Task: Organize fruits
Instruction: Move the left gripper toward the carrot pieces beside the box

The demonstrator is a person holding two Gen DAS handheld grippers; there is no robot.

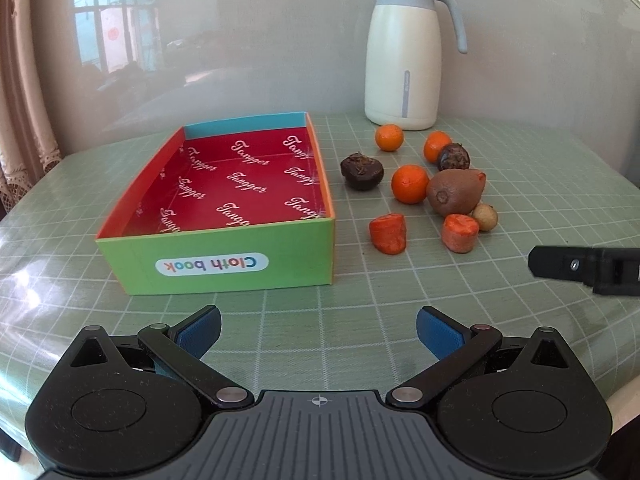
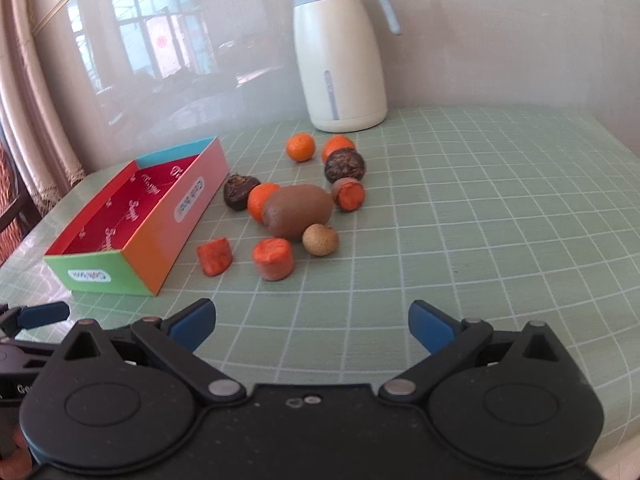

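Note:
An empty open box (image 1: 224,216) with a red inside and a green front wall stands left of a loose pile of produce. The pile holds a brown kiwi (image 1: 454,192), three small oranges, the nearest (image 1: 409,184), two dark water chestnuts, one (image 1: 361,171), carrot chunks (image 1: 388,233), and a small tan longan (image 1: 485,217). The box (image 2: 132,232), kiwi (image 2: 298,212) and carrot chunk (image 2: 273,259) also show in the right wrist view. My left gripper (image 1: 318,332) is open and empty in front of the box. My right gripper (image 2: 312,326) is open and empty in front of the pile.
A cream and grey thermos jug (image 1: 404,56) stands behind the fruit by the wall. The table (image 1: 520,320) has a green checked cloth. Part of the right gripper (image 1: 580,268) shows at the right edge of the left wrist view.

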